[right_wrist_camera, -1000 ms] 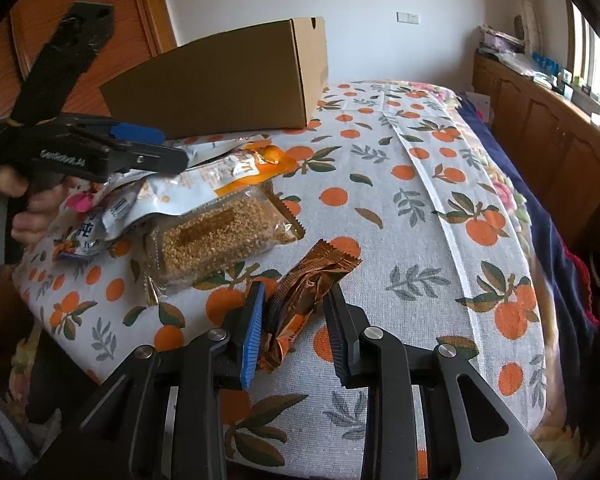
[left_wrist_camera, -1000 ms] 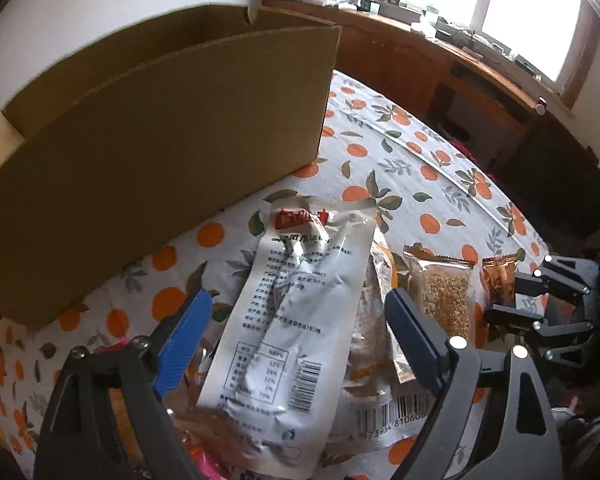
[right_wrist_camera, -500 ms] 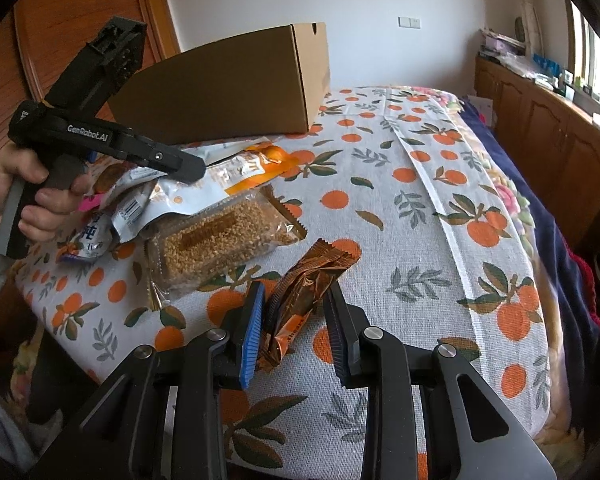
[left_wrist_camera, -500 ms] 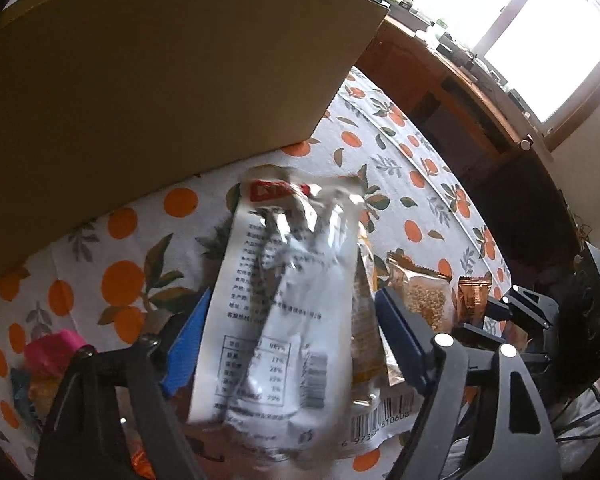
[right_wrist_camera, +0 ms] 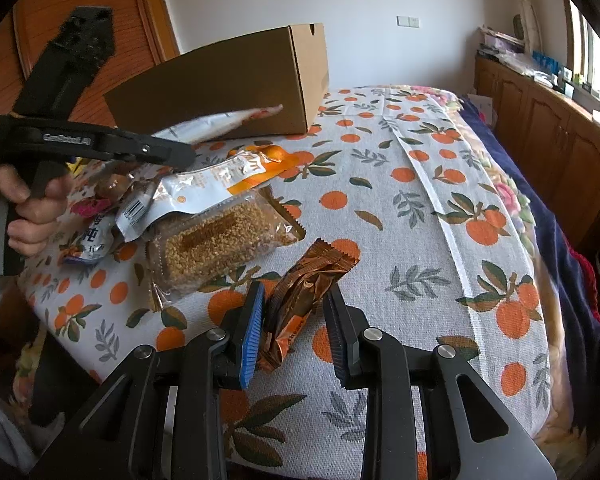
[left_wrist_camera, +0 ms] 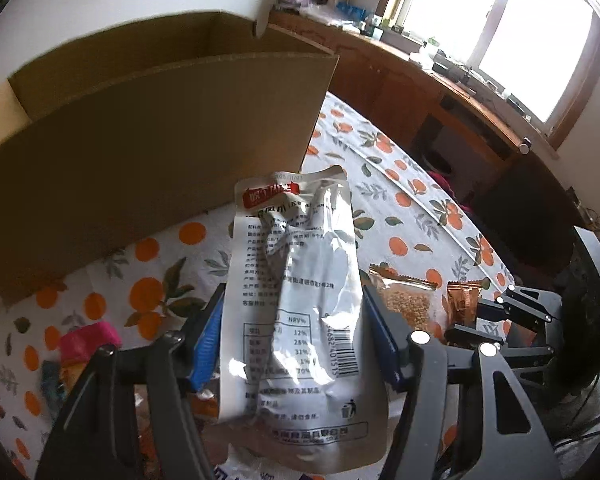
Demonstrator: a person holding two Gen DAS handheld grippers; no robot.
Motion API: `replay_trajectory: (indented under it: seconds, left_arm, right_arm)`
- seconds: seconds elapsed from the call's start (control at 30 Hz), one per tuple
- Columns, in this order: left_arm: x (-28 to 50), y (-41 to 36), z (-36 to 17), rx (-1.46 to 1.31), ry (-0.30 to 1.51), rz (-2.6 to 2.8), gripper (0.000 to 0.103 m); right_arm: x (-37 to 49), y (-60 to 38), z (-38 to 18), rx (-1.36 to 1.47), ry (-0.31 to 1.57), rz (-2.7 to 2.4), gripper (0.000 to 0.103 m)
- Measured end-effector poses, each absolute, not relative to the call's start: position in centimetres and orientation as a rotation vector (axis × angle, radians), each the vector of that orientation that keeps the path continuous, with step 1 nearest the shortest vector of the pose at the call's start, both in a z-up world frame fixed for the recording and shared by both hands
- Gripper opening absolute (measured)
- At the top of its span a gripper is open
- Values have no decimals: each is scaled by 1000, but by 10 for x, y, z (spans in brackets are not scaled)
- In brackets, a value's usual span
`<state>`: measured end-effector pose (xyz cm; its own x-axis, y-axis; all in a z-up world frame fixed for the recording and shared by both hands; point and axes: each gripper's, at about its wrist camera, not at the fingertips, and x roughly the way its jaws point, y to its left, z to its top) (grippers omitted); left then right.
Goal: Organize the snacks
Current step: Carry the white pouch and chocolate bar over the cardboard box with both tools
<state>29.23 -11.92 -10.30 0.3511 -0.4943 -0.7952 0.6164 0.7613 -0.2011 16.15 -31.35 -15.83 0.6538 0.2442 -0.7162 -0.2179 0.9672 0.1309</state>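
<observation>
My left gripper [left_wrist_camera: 292, 332] is shut on a silver snack pouch [left_wrist_camera: 296, 292] and holds it lifted above the table, in front of the open cardboard box [left_wrist_camera: 160, 152]. In the right wrist view the left gripper [right_wrist_camera: 180, 156] holds the pouch [right_wrist_camera: 220, 120] in the air near the box [right_wrist_camera: 236, 80]. My right gripper [right_wrist_camera: 294, 324] straddles a small brown wrapped snack [right_wrist_camera: 304, 296] lying on the table, jaws apart beside it. A clear pack of sesame crisp [right_wrist_camera: 216, 244] and an orange-white pouch [right_wrist_camera: 216, 180] lie to the left.
The table has an orange-patterned cloth [right_wrist_camera: 420, 208]. Several more snacks, one with a pink wrapper [left_wrist_camera: 88, 338], lie in a pile at the left. A wooden cabinet [right_wrist_camera: 548, 128] and window stand at the right. The table edge is near my right gripper.
My left gripper has lifted the silver pouch off the snack pile and up toward the box. My right gripper has stayed around the brown snack.
</observation>
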Motion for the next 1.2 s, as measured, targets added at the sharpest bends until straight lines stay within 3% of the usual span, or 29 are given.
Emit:
replay_trajectory:
  seconds: [0.13, 0.43, 1.2]
  left_arm:
    - [283, -115, -95, 144, 934, -710, 63]
    - [269, -110, -89, 141, 908, -711, 63]
    - [255, -74, -21, 85, 700, -660, 64]
  right_arm:
    - [162, -315, -157, 33, 815, 253, 29]
    - [161, -316, -155, 29, 812, 255, 20]
    - [169, -295, -102, -59, 698, 293, 20]
